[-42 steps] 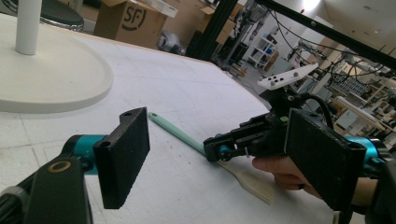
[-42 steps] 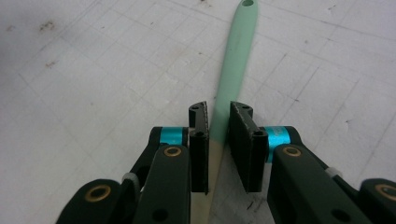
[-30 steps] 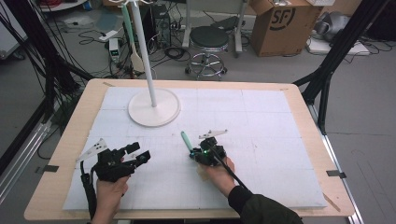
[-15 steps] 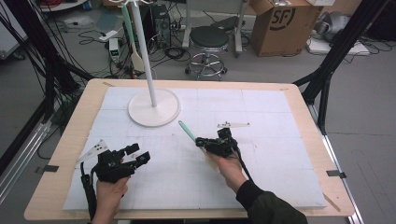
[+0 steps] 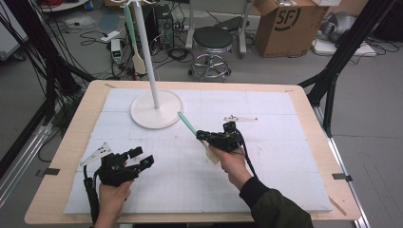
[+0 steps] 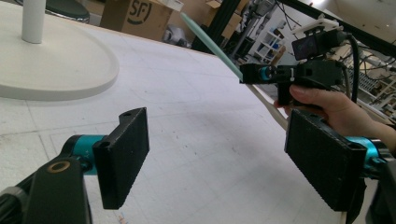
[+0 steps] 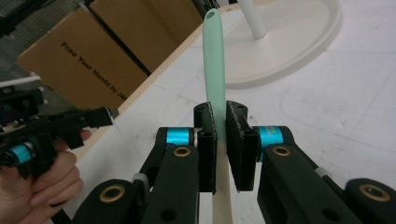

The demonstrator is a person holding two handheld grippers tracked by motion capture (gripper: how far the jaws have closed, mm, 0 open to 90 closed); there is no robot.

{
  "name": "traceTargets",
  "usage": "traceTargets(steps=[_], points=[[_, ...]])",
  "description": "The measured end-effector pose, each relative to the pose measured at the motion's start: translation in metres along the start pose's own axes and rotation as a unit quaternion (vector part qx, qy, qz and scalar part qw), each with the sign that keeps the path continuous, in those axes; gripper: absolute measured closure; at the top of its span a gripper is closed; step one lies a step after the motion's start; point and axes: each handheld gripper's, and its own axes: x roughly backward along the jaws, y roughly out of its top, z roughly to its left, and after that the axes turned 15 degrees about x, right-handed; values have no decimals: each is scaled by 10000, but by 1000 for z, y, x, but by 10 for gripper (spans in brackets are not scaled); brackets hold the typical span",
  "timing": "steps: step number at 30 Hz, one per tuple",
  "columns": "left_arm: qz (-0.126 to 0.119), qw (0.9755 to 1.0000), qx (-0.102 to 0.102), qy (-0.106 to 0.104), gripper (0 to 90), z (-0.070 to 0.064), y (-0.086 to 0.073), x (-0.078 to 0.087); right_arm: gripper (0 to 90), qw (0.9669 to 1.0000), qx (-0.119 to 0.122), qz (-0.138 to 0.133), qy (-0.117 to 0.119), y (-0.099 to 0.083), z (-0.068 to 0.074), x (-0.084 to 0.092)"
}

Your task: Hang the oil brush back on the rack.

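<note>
A spatula (image 5: 188, 125) with a mint-green handle and a pale wooden blade is held off the white mat near the table's middle. My right gripper (image 5: 205, 137) is shut on it where handle meets blade. In the right gripper view the handle (image 7: 215, 60) rises from between the pads of the right gripper (image 7: 219, 140) toward the white stand's base (image 7: 289, 42). My left gripper (image 5: 141, 156) rests at the front left, open, with nothing between its pads (image 6: 123, 154). In the left gripper view the spatula (image 6: 210, 44) and the right gripper (image 6: 254, 74) are at the upper right.
The stand's round base (image 5: 157, 109) and pole sit at the back left of the mat; a second spatula (image 5: 137, 54) hangs from its top. A stool (image 5: 213, 40) and a cardboard box (image 5: 285, 23) stand on the floor beyond the far edge.
My right gripper has risen and shifted a little to the right with the spatula, whose green handle now points higher. The left gripper has stayed put.
</note>
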Motion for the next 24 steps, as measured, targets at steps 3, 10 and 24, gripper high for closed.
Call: traceTargets(steps=[3,10,24], points=[[-5,10000,-16,-13,225,0,0,0,837,9998,32,-171,89,10,3,1],[-48,9999,-48,-96,220,0,-1,0,837,9972,186,-678,252,41,8,3],[-26,9999,-160,-27,219,-1,-3,-1,838,9879,433,-1365,596,102,21,-10]])
